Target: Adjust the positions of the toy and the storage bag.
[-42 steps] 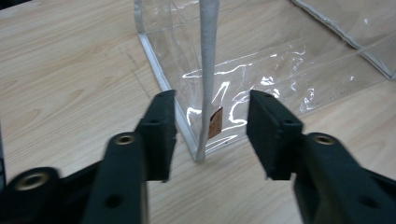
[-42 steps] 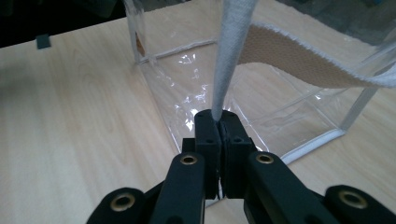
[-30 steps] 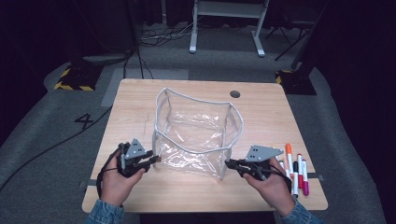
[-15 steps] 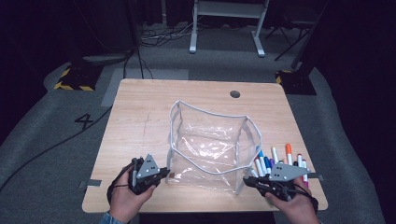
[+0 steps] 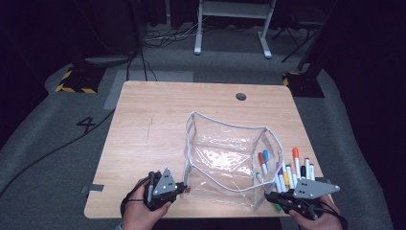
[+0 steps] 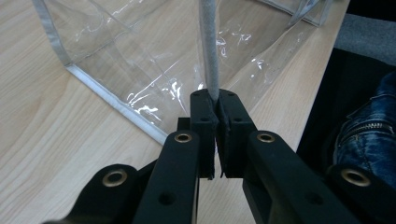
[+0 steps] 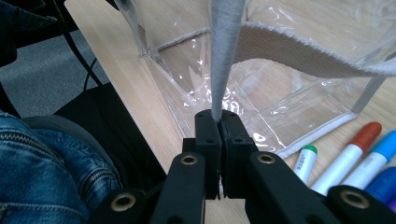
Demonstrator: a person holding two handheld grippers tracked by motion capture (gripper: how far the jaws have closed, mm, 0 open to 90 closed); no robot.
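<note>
A clear plastic bag (image 5: 225,153) with grey trim stands open on the wooden table (image 5: 153,120), right of its middle and near the front edge. My left gripper (image 5: 183,189) is at the bag's near left corner, shut on the grey rim trim (image 6: 208,56), as the left gripper view (image 6: 213,100) shows. At the near right corner my right gripper (image 5: 268,196) is shut on the rim trim (image 7: 224,51) too, seen close in the right gripper view (image 7: 220,116). Several coloured markers (image 5: 287,170) lie against the bag's right side, and some (image 7: 355,149) show by the bag's base.
A round cable hole (image 5: 241,96) sits near the table's far edge. Grey tape (image 5: 95,188) sticks out at the front left corner. The table's front edge runs just under both grippers, with the person's jeans (image 7: 51,163) below it. A white frame stand (image 5: 230,28) is on the floor beyond.
Both grippers have dragged the bag to the right and toward the front edge. The bag's right side now lies against the markers. Both grips stayed shut on the rim.
</note>
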